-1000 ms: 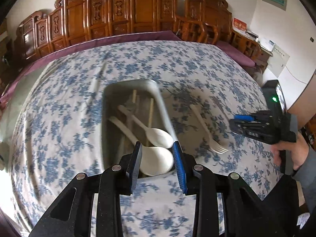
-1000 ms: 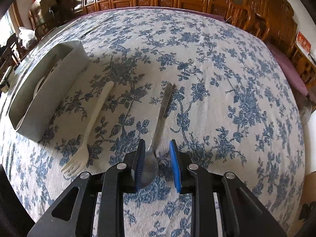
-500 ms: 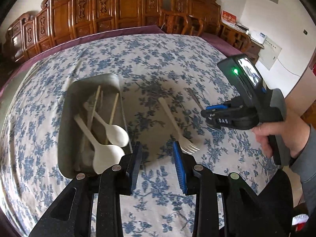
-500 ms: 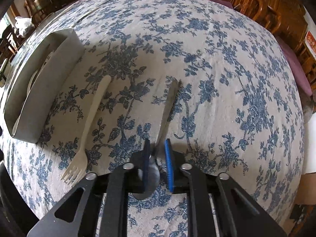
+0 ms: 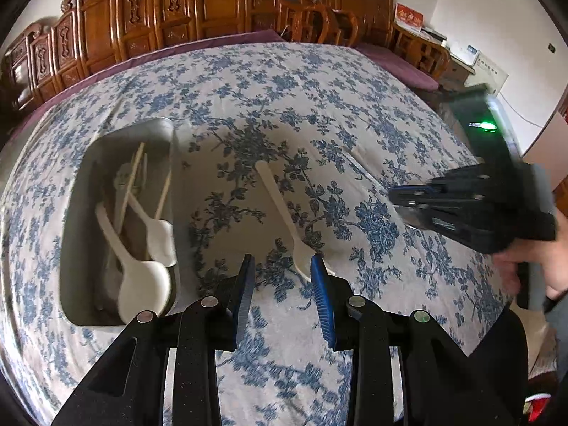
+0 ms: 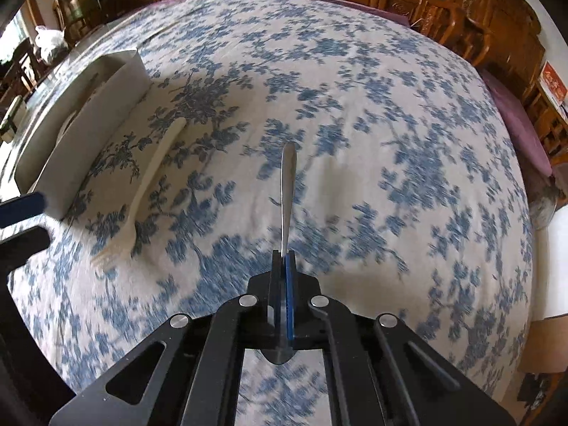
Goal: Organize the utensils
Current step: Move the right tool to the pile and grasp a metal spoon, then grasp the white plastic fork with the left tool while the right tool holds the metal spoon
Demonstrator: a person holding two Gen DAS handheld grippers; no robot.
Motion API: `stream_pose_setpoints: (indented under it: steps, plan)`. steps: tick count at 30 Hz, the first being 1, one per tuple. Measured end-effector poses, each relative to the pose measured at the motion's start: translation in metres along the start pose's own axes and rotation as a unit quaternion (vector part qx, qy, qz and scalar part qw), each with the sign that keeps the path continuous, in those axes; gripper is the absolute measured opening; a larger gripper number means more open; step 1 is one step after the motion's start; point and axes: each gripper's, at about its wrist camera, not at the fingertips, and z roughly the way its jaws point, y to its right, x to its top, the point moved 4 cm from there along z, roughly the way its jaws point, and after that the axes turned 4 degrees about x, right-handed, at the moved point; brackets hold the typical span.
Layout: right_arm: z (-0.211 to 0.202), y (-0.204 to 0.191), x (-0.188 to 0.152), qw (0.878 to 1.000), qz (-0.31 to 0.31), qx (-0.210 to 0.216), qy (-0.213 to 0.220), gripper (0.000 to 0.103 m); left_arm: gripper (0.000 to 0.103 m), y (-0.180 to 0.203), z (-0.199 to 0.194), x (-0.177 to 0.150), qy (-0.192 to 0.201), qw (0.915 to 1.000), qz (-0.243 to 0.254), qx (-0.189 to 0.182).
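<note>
Utensil tray (image 5: 76,213) with white spoons (image 5: 142,287); right tool (image 6: 283,259) clamped on metal spoon (image 6: 288,174), left tool (image 5: 282,266) apart.

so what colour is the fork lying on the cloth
Cream-white fork; clearest in the left wrist view.

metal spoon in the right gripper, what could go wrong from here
The right gripper has just closed on the silver metal spoon near its bowl, so the long handle could swing or slip. The open left gripper is above the white plastic fork; both head for the grey tray and could collide.
</note>
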Motion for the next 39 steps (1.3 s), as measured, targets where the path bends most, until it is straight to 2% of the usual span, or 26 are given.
stream_pose_setpoints:
  steps: [8,9,10,11,20,23,25,28,34,39]
  plan:
    - [-0.018,0.014,-0.019,1.000,-0.005,0.008,0.022,0.003,0.031,0.011,0.039,0.016,-0.028,0.9995,-0.002,0.017]
    - [-0.019,0.015,-0.020,1.000,-0.005,0.009,0.024,0.003,0.032,0.012,0.042,0.016,-0.030,0.9993,-0.001,0.020]
    - [-0.019,0.016,-0.021,1.000,-0.005,0.011,0.026,0.003,0.041,0.012,0.047,0.017,-0.035,0.9991,-0.002,0.022]
    - [-0.020,0.017,-0.022,1.000,-0.006,0.012,0.028,0.003,0.045,0.013,0.052,0.019,-0.039,0.9989,-0.004,0.025]
    - [-0.021,0.020,-0.031,0.999,-0.007,0.022,0.035,0.003,0.044,0.012,0.081,0.025,-0.067,0.9965,-0.004,0.051]
    - [-0.022,0.018,-0.032,0.999,-0.011,0.023,0.037,0.003,0.034,0.014,0.081,0.026,-0.065,0.9961,0.003,0.059]
    - [-0.023,0.017,-0.032,0.999,-0.013,0.022,0.039,0.003,0.019,0.017,0.080,0.026,-0.064,0.9963,0.006,0.057]
    - [-0.026,0.014,-0.032,0.999,-0.014,0.023,0.041,0.003,0.005,0.019,0.078,0.024,-0.066,0.9966,0.007,0.047]
    - [-0.030,0.005,-0.031,0.998,-0.018,0.026,0.045,0.003,0.005,0.020,0.074,0.020,-0.071,0.9971,0.002,0.025]
    - [-0.036,0.000,-0.030,0.998,-0.018,0.027,0.050,0.003,0.005,0.023,0.059,0.024,-0.052,0.9983,0.006,0.025]
